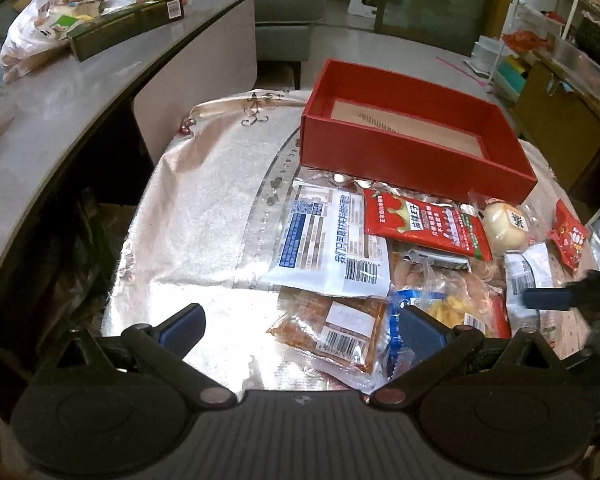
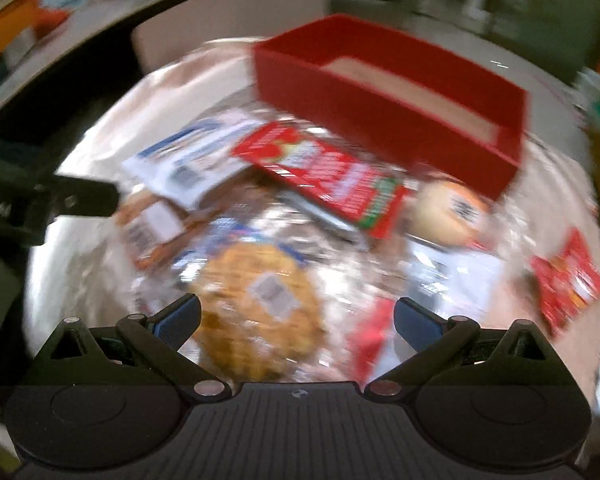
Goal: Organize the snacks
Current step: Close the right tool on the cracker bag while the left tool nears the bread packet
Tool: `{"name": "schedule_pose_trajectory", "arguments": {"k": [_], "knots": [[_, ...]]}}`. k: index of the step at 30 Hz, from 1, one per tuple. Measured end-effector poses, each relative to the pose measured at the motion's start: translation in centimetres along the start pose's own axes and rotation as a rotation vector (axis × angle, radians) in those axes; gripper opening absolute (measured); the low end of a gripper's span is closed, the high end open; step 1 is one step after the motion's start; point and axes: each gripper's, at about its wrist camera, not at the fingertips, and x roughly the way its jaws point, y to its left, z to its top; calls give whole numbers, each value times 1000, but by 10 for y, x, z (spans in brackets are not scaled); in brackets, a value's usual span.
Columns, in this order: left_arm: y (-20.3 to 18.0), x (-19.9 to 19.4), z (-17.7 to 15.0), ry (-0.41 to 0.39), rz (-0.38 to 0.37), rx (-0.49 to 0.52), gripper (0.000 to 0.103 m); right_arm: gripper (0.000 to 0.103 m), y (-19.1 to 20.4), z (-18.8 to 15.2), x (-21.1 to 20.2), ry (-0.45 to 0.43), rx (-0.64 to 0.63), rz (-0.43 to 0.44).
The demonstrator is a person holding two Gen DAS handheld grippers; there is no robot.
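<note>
Snack packets lie heaped on the silver-covered table (image 1: 204,216), w/ the empty red box (image 1: 412,148) just behind them at the far edge. In the pile: white packet w/ blue label (image 1: 332,244), red packet (image 1: 424,224) partly over it, wrapped round bun (image 1: 504,224) to the right, brown jerky-type pack (image 1: 336,328) at the near side. Left gripper (image 1: 300,320) hovers above the near edge, fingers wide apart, holding nothing. Right gripper (image 2: 296,316), also spread wide & empty, hangs over a round yellow cake pack (image 2: 260,304); that view is blurred.
</note>
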Motion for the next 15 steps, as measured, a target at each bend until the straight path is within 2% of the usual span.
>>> {"name": "schedule_pose_trajectory", "arguments": {"k": [5, 8, 12, 15], "knots": [[0, 1, 1, 13, -18, 2, 98, 103, 19, 11, 17, 37, -179, 89], [1, 1, 2, 20, -26, 0, 98, 103, 24, 12, 32, 85, -260, 94], [2, 3, 3, 31, -37, -7, 98, 103, 22, 11, 53, 151, -242, 104], [3, 4, 3, 37, -49, -8, 98, 103, 17, 14, 57, 144, -177, 117]]}}
